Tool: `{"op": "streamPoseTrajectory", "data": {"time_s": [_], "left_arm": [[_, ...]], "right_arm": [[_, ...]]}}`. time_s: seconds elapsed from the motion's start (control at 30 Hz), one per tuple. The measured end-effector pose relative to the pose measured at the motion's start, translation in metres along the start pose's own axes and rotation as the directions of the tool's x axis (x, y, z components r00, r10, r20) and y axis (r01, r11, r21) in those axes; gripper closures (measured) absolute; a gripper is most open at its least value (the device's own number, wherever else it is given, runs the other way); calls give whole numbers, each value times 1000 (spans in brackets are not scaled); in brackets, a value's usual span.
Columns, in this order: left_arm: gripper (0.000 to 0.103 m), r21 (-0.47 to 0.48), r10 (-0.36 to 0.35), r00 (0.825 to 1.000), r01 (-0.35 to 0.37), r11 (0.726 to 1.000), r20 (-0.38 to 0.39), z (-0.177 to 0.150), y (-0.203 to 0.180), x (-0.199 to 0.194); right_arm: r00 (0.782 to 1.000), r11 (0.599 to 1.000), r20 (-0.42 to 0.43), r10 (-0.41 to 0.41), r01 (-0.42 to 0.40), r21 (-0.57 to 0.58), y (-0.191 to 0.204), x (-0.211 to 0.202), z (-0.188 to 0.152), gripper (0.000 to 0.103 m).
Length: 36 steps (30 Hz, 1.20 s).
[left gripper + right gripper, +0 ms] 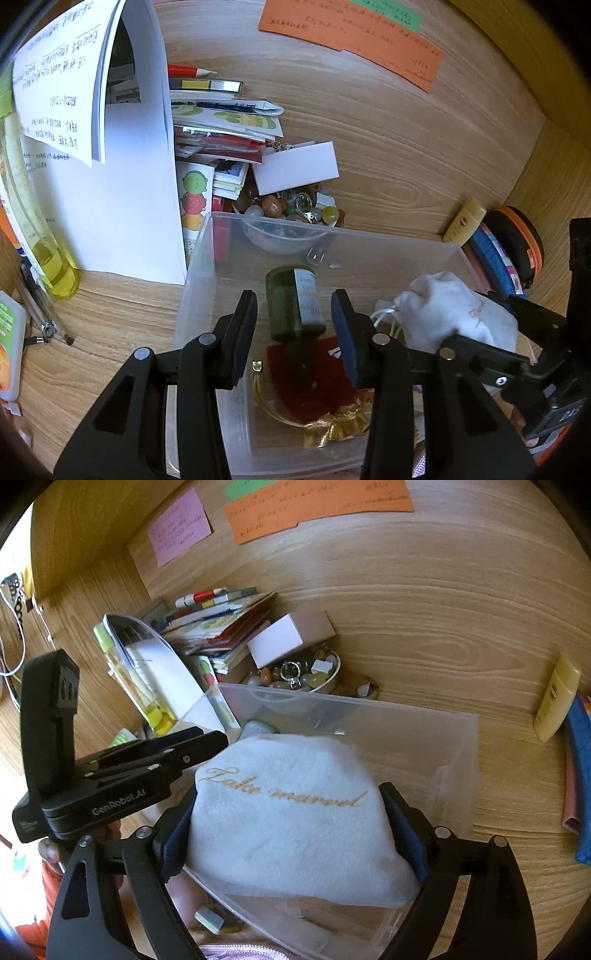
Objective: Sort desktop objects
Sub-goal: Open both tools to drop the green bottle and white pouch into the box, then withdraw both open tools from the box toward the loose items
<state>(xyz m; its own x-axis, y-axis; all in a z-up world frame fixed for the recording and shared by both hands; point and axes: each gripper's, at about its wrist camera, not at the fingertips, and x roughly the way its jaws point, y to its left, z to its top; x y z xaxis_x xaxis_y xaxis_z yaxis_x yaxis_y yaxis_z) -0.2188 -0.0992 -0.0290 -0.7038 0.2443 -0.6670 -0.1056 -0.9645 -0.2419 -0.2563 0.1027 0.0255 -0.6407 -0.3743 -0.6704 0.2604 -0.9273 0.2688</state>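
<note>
In the bin (199,258) before me lie 1 jar (295,302) and 2 pouches. The bowl (328,681) sits behind it.

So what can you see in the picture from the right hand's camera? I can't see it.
A fluffy white pouch with gold writing sits between the right gripper's wide-apart fingers, over a clear plastic box on a wooden desk. Behind the box are a bowl of colourful stones, a white block and a messy stack of books. The left gripper pokes in from the left.
</note>
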Motion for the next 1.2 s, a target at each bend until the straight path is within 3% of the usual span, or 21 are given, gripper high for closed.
{"op": "streamPoseTrajectory", "data": {"time_s": [0.23, 0.4, 0.47, 0.6, 0.77, 0.9, 1.0, 1.2], "left_arm": [[62, 7, 5, 1000, -5, 1000, 5, -1, -2, -5], [62, 7, 17, 999, -17, 1000, 30, 0, -5, -19], [57, 11, 23, 999, -23, 1000, 41, 0, -6, -25], [48, 23, 39, 997, -41, 999, 67, -4, -9, -43], [29, 31, 64, 993, -67, 997, 100, -12, -10, -65], [26, 40, 67, 991, -72, 997, 114, -22, -10, -81], [13, 34, 61, 991, -65, 997, 119, -29, -9, -91], [9, 9, 54, 991, -56, 998, 125, -47, -9, -106]], "right_arm": [[998, 998, 18, 62, -61, -4, 3, -13, 2, 14], [994, 997, 79, 78, -77, -15, 3, -31, 4, 5], [993, 997, 88, 79, -78, -15, 2, -34, 5, 4], [994, 998, 95, 54, -52, -18, 4, -39, 7, 4], [992, 1000, 124, 13, -10, -26, 10, -53, 7, 2], [987, 998, 153, -47, 54, -40, 15, -69, -3, 0], [983, 993, 160, -93, 104, -63, 20, -77, -13, 0], [967, 980, 177, -184, 194, -43, 22, -90, -35, 0]]}}
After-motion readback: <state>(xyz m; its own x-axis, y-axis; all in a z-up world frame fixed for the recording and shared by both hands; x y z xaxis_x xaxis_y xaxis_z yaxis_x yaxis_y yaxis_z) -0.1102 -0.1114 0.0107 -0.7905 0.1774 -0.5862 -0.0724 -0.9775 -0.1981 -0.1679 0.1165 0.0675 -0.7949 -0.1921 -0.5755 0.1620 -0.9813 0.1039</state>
